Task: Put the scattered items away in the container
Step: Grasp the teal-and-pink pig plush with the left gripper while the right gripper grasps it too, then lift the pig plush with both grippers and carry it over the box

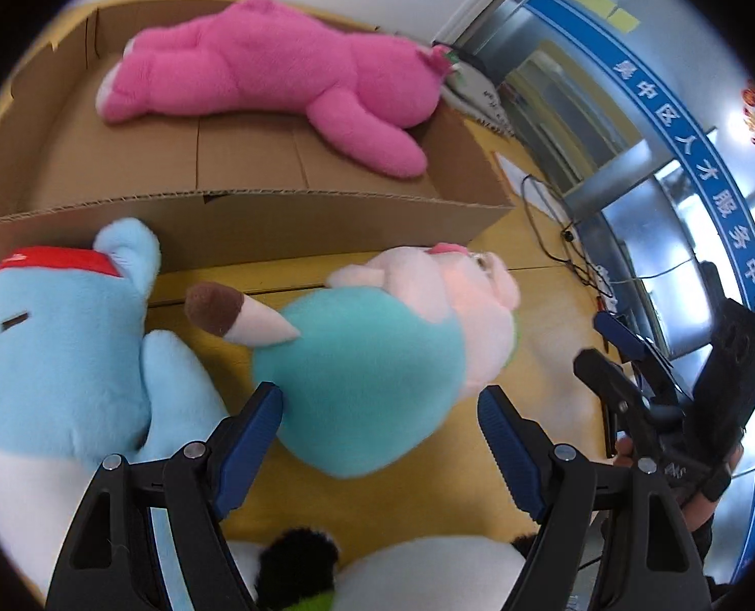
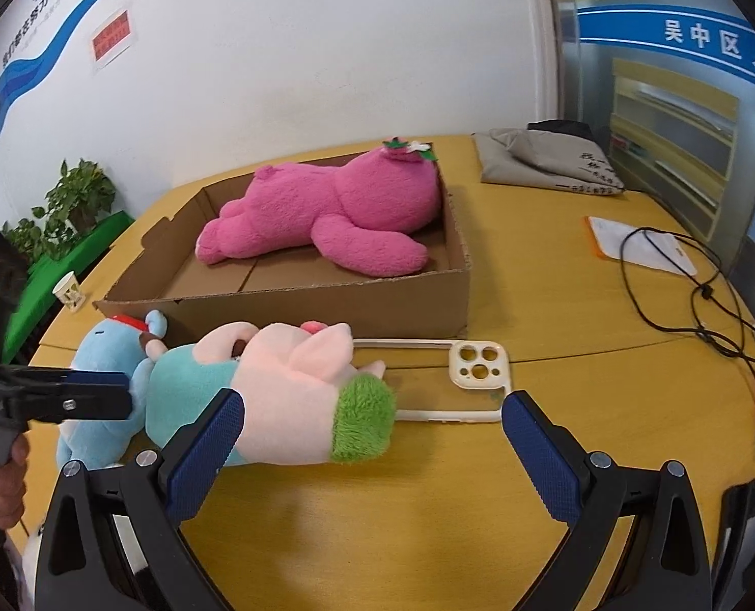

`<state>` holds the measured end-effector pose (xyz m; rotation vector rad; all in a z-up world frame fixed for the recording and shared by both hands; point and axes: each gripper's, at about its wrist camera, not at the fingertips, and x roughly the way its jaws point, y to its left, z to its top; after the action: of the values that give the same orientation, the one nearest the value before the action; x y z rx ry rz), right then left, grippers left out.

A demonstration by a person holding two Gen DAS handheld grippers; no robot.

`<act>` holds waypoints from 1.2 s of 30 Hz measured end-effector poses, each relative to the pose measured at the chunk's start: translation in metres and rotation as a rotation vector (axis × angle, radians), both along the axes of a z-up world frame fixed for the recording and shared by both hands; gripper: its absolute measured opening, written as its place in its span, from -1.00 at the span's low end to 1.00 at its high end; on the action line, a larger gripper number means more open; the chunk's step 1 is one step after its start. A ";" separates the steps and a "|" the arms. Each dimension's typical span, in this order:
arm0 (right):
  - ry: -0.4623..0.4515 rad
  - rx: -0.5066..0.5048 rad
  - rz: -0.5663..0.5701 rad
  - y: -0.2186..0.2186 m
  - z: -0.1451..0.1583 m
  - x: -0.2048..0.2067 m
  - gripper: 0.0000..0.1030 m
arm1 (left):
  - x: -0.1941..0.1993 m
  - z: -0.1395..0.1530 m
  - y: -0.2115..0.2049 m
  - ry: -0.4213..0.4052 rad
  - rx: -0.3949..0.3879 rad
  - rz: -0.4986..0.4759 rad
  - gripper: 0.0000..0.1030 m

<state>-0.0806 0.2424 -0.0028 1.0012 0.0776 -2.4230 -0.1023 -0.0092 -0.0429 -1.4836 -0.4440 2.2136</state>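
The pig (image 1: 377, 356) is a plush toy, so I judge it light, soft and squashy; it will give under the pads and should not slip on their ribbed rubber. Its round teal body looks like the best place to take hold, since that is the fullest part and will bunch firmly between the fingers, where a thin ear or leg might pull free.

It lies on its side on the tabletop (image 2: 377, 534), just in front of the box (image 2: 326, 310). My left claw (image 1: 380, 438) is spread wide with the teal body bulging between the fingers; the left pad (image 1: 255, 422) sits right against the plush, the right one stands off it, so nothing is clamped yet. My right claw (image 2: 372, 453) is also wide apart and holds nothing; the pig's green-tufted end (image 2: 364, 420) lies between its fingers, nearer the left one.

A blue plush (image 1: 56, 356) lies touching the pig on its left, and a phone case (image 2: 458, 382) lies flat just beyond the tuft. The pink bear (image 2: 331, 214) is already in the box.
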 end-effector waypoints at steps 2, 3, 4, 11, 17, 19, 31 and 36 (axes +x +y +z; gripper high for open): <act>0.016 0.054 0.021 -0.007 -0.006 -0.002 0.99 | -0.008 -0.008 0.002 -0.014 -0.042 0.004 0.53; 0.030 0.084 0.038 -0.011 -0.009 -0.001 0.99 | -0.010 -0.012 0.002 -0.021 -0.056 0.005 0.54; 0.036 0.099 0.059 -0.015 -0.012 -0.001 0.99 | -0.012 -0.014 0.000 -0.030 -0.039 0.002 0.54; -0.020 0.116 0.104 -0.039 -0.042 -0.018 0.98 | -0.013 -0.020 0.001 -0.044 -0.013 -0.017 0.53; -0.077 0.020 0.158 -0.043 -0.048 -0.016 0.30 | -0.011 -0.024 -0.008 -0.040 0.029 -0.006 0.28; -0.076 0.028 0.161 -0.046 -0.049 -0.011 0.23 | -0.009 -0.022 -0.005 -0.026 0.019 -0.022 0.22; 0.043 -0.046 0.125 -0.040 -0.003 0.012 -0.13 | 0.013 0.049 -0.003 0.180 -0.008 -0.029 0.05; 0.160 -0.096 0.145 -0.048 0.053 0.018 -0.13 | 0.015 0.110 -0.022 0.331 -0.026 -0.012 0.05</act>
<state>-0.0625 0.1940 0.0503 0.7328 0.0861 -2.3457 -0.0874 -0.0313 0.0668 -1.0961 -0.2976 2.4028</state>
